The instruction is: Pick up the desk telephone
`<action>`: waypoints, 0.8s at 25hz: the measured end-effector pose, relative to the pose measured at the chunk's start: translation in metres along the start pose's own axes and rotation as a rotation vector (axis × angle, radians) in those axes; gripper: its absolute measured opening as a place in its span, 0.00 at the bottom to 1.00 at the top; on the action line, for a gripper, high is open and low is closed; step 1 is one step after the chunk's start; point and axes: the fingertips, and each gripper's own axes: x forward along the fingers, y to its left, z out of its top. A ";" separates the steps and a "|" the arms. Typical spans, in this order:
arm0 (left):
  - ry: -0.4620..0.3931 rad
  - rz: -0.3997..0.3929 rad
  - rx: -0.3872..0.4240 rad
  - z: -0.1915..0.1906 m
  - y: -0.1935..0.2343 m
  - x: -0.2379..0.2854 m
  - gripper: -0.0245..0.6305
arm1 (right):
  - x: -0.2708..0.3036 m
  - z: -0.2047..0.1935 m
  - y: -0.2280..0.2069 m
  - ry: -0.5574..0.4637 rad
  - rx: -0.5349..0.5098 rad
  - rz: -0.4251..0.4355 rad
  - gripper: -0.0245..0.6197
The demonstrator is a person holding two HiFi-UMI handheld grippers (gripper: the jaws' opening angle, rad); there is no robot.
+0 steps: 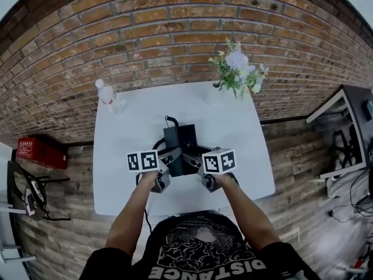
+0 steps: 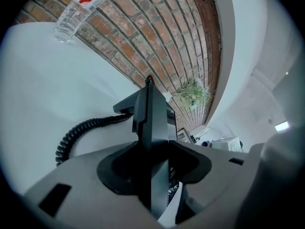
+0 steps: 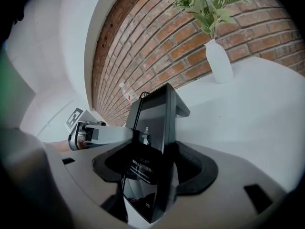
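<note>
Black T-shirt [image 1: 201,252] and two bare forearms fill the bottom of the head view, reaching up the frame toward the middle. Behind everything, a brick wall [image 1: 175,34] covers the upper half. Below it stands the white table [image 1: 116,174], and at its centre sits the desk telephone [image 1: 179,142], a black slab whose long axis runs up the frame, away from the person.

Both tongs are on the telephone's near end. The left gripper [image 1: 170,156] comes in from the lower left and the right gripper [image 1: 195,157] from the lower right, so the telephone lies directly between them and neither hand is nearer. In the left gripper view the telephone [image 2: 151,128] stands edge-on, upright in the centre, and the left gripper [image 2: 151,151] clasps it, a dark pad against each face. In the right gripper view the right gripper [image 3: 152,161] likewise grasps the telephone [image 3: 155,128], whose glossy face leans slightly to the left. Whether the base has left the table I cannot tell.

I judge that the lift will need both hands to rise together and level, or the slab will twist between them.

Flowers in a white vase [image 1: 239,72] stand at the table's upper right corner and a water bottle [image 1: 108,97] at its upper left. The coiled cord [image 2: 78,132] trails off the telephone's left side and may drag.
</note>
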 end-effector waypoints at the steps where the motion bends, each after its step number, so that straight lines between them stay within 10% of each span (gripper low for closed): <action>1: -0.002 0.006 0.003 0.000 0.000 0.000 0.34 | 0.000 0.000 0.000 -0.002 0.002 0.001 0.47; 20: -0.189 0.014 0.108 0.043 -0.064 -0.032 0.33 | -0.037 0.063 0.044 -0.094 -0.190 0.072 0.46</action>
